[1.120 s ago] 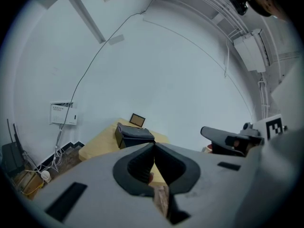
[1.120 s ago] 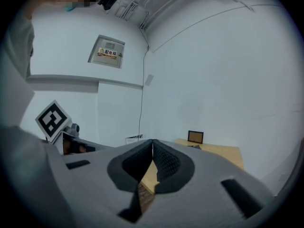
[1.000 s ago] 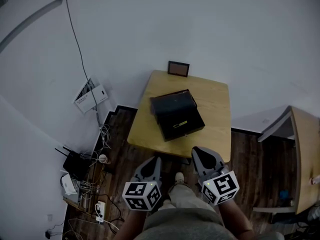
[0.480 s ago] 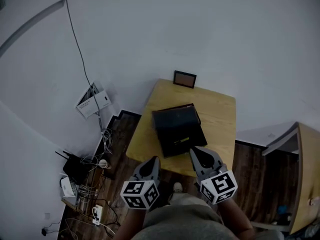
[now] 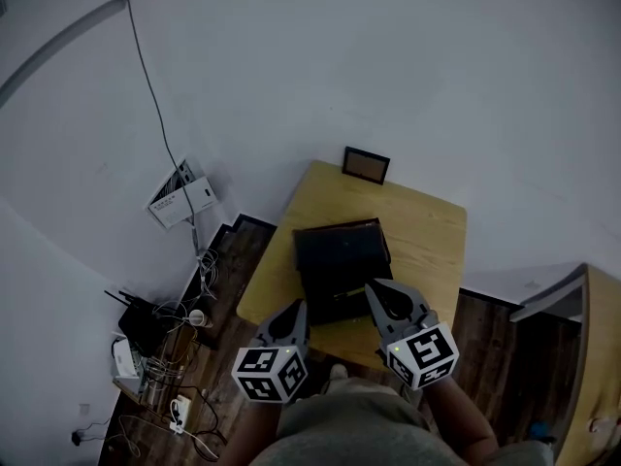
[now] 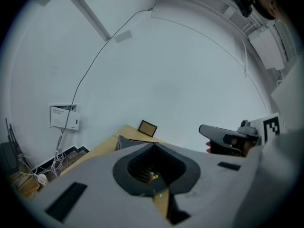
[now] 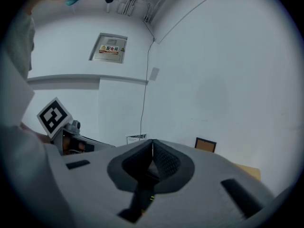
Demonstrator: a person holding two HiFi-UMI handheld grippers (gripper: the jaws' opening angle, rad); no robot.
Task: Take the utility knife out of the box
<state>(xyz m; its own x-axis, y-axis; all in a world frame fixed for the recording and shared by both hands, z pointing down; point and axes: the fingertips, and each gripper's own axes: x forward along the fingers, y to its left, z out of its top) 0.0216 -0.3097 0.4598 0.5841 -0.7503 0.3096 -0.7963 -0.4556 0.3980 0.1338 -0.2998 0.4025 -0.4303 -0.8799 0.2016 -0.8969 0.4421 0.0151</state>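
Note:
A black box (image 5: 340,270) stands open on the wooden table (image 5: 427,231), its lid raised toward the wall. I cannot make out the utility knife inside it in the head view. My left gripper (image 5: 296,306) hangs over the table's near edge, left of the box, jaws closed tip to tip with nothing between them. My right gripper (image 5: 376,289) reaches over the box's near right corner, also shut and empty. In the left gripper view the closed jaw tips (image 6: 153,145) point at the box (image 6: 124,141), with the right gripper (image 6: 223,136) alongside. The right gripper view shows its jaws (image 7: 152,140) shut.
A small framed picture (image 5: 366,165) leans against the wall at the table's far edge. Cables and a router (image 5: 146,328) clutter the floor at the left, under a white wall panel (image 5: 179,197). Another wooden piece of furniture (image 5: 592,357) stands at the right.
Both grippers have moved forward to the table; the box, once well ahead of them, now lies at their tips. Both stay shut and empty.

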